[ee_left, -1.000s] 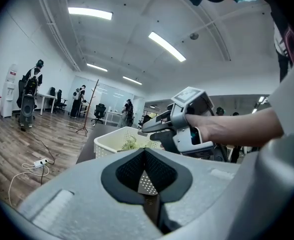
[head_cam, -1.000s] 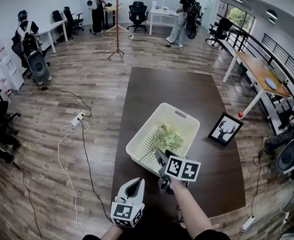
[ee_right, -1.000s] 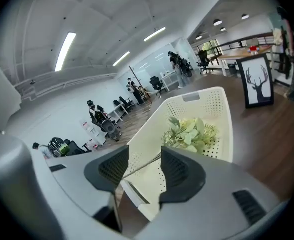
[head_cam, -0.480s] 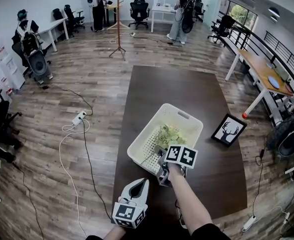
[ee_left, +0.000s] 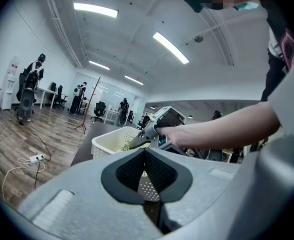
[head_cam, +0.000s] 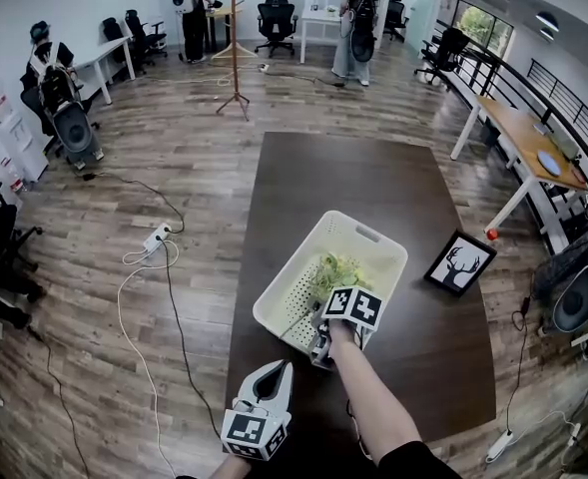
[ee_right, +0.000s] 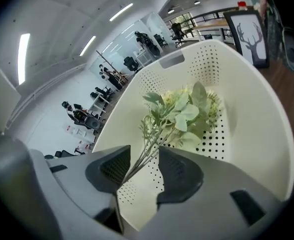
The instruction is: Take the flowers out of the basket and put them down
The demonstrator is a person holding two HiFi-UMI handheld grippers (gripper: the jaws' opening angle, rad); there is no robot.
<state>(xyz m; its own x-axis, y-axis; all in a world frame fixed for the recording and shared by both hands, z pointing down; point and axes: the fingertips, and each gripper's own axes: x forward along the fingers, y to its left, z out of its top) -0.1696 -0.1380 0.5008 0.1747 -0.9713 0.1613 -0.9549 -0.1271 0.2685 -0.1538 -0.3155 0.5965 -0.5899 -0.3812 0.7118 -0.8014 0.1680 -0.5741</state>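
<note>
A white perforated basket (head_cam: 368, 236) stands on the dark table (head_cam: 343, 178), with a bunch of green and pale flowers (head_cam: 338, 265) lying inside. My right gripper (head_cam: 325, 327) dips over the basket's near rim, its jaws mostly hidden under the marker cube. In the right gripper view the thin stems (ee_right: 147, 153) run between the jaws of my right gripper (ee_right: 139, 166). These jaws have just been closing, with a gap still showing on each side of the stems. The leafy heads (ee_right: 184, 114) rest on the basket floor (ee_right: 256, 109). My left gripper (head_cam: 277, 372) hovers near the table's front edge, slightly open and empty.
A framed deer picture (head_cam: 460, 263) leans to the right of the basket, with a small red ball (head_cam: 492, 235) beyond it. Cables and a power strip (head_cam: 156, 238) lie on the wooden floor at left. People, desks and chairs stand far back, along with a coat stand (head_cam: 236, 48).
My right gripper has sunk and moved forward over the basket's near rim, toward the stems. The left gripper has stayed near the front edge.
</note>
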